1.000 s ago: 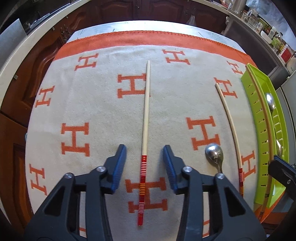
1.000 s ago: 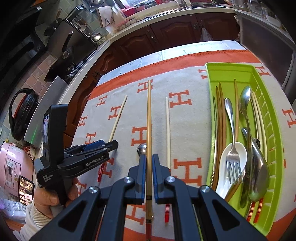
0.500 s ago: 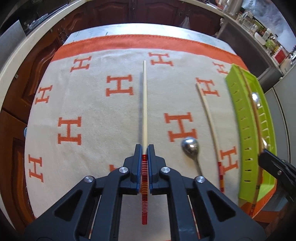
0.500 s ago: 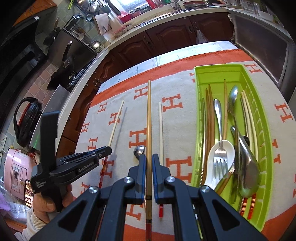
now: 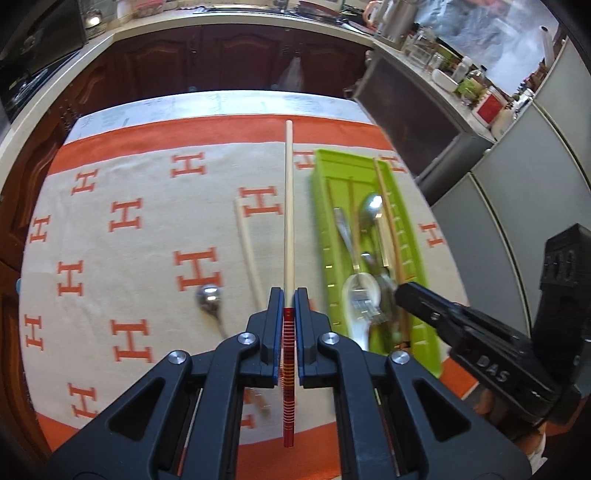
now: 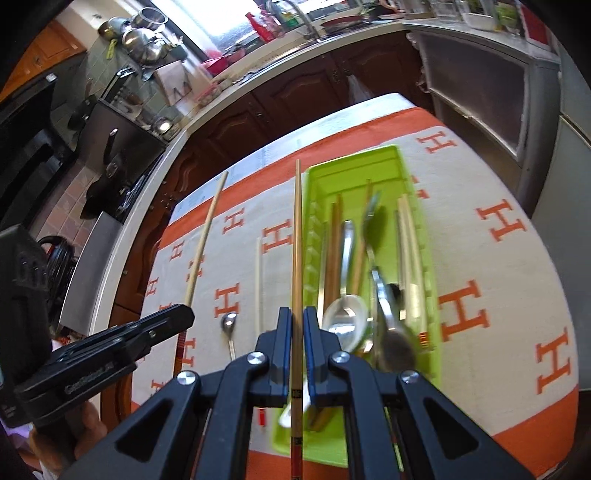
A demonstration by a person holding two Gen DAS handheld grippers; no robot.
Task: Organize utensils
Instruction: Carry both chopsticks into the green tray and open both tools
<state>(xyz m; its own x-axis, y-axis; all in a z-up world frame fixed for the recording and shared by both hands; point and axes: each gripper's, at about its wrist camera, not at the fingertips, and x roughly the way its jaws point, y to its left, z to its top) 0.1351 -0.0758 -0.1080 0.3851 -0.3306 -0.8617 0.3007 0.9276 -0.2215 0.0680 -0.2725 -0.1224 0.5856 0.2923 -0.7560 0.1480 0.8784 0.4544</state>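
Observation:
My left gripper [image 5: 289,295] is shut on a pale chopstick with a red striped end [image 5: 288,221], held lifted above the cloth just left of the green tray [image 5: 325,206]. My right gripper [image 6: 297,315] is shut on a brown chopstick [image 6: 296,240], held above the tray's left edge [image 6: 314,229]. The tray holds spoons, a fork and several chopsticks. A second pale chopstick [image 5: 247,243] and a small metal spoon [image 5: 209,297] lie on the cloth. The right gripper's body [image 5: 480,350] shows at the right of the left wrist view.
The table is covered by a beige cloth with orange H marks [image 5: 129,221] and an orange border. Dark wood cabinets and a kitchen counter [image 5: 221,33] run behind it. A grey unit [image 5: 517,221] stands to the right of the table.
My left gripper closed on the red-ended chopstick, lifted it and carried it right toward the tray. My right gripper moved with its brown chopstick over the tray's left side.

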